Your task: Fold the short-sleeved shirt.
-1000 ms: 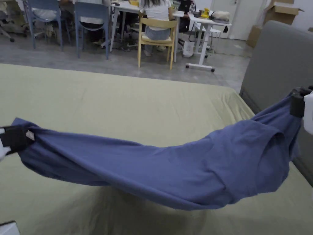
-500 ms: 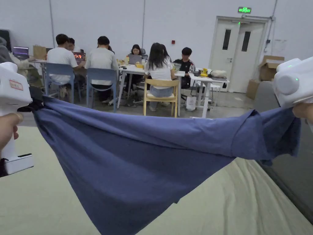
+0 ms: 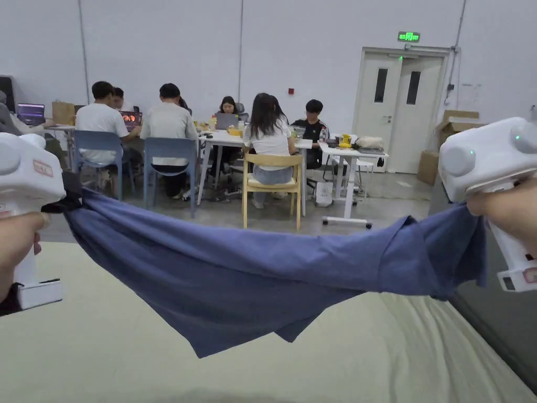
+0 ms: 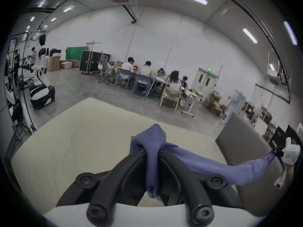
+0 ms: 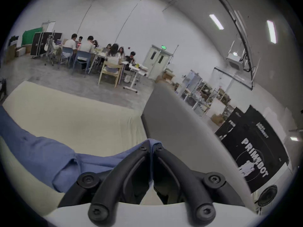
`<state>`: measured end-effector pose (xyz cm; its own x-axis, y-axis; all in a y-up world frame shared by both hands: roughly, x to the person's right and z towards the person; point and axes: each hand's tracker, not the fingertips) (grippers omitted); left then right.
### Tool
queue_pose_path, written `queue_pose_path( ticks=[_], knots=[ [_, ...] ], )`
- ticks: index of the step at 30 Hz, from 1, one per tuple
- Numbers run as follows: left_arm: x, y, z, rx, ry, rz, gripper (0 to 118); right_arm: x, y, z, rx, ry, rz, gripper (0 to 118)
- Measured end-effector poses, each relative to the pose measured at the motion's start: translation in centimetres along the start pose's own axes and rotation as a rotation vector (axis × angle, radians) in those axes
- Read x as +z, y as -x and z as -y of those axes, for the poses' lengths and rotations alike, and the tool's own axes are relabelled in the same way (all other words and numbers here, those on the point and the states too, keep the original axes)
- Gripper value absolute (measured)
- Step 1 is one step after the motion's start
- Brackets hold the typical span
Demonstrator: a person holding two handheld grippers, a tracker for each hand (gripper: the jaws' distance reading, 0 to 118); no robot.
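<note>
Item 1, far left: left gripper (image 4: 151, 152), white-bodied, held in the person's left hand (image 3: 15, 246). In the left gripper view its black jaws are clamped together on a bunched corner of the shirt, a tuft of fabric poking out past the tips. The tight pinch judged necessary so the corner does not slip while the cloth is stretched.

Item 2, centre: short-sleeved shirt (image 3: 251, 278), blue, hung in the air between the two grippers, above the bed (image 3: 105, 346) and not touching it. Its upper edge runs nearly taut; the rest sags to a loose point at the middle. Judged to be held aloft and spread so that creases drop out and the garment can be laid flat on the pale green sheet before any fold is made; no fold yet visible.

Item 3, right: right gripper (image 5: 151, 148), in the person's right hand (image 3: 503, 210), jaws closed on the opposite end, with a sleeve hanging just inside the grip.

Item 4, far right: grey headboard (image 3: 503, 315), bordering the bed.

Item 5, background: seated people at tables (image 3: 225, 141), well apart from the work
</note>
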<state>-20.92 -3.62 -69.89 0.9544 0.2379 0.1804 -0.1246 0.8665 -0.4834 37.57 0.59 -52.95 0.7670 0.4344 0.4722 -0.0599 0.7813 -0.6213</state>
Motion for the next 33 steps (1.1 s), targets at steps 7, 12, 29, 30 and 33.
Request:
queue_pose_path(
  ticks=[7,12,29,30,33],
  knots=[
    [-4.1,2.7,14.6,-0.011,0.279,-0.006,4,-6.0,5.2,15.5,0.05,0.242,-0.137,5],
    [-2.2,5.1,25.7,-0.109,0.448,0.003,4,-6.7,7.6,29.0,0.178,0.368,-0.203,5],
    [3.5,12.1,43.9,-0.026,0.728,-0.084,4,-4.2,8.6,48.4,0.141,0.674,-0.256,5],
    [3.2,12.4,44.8,-0.001,0.736,-0.075,4,-4.9,9.2,49.2,0.145,0.705,-0.264,5],
    [3.9,12.8,44.7,0.083,0.666,-0.072,4,-5.4,9.7,49.3,0.13,0.658,-0.179,20]
  ],
)
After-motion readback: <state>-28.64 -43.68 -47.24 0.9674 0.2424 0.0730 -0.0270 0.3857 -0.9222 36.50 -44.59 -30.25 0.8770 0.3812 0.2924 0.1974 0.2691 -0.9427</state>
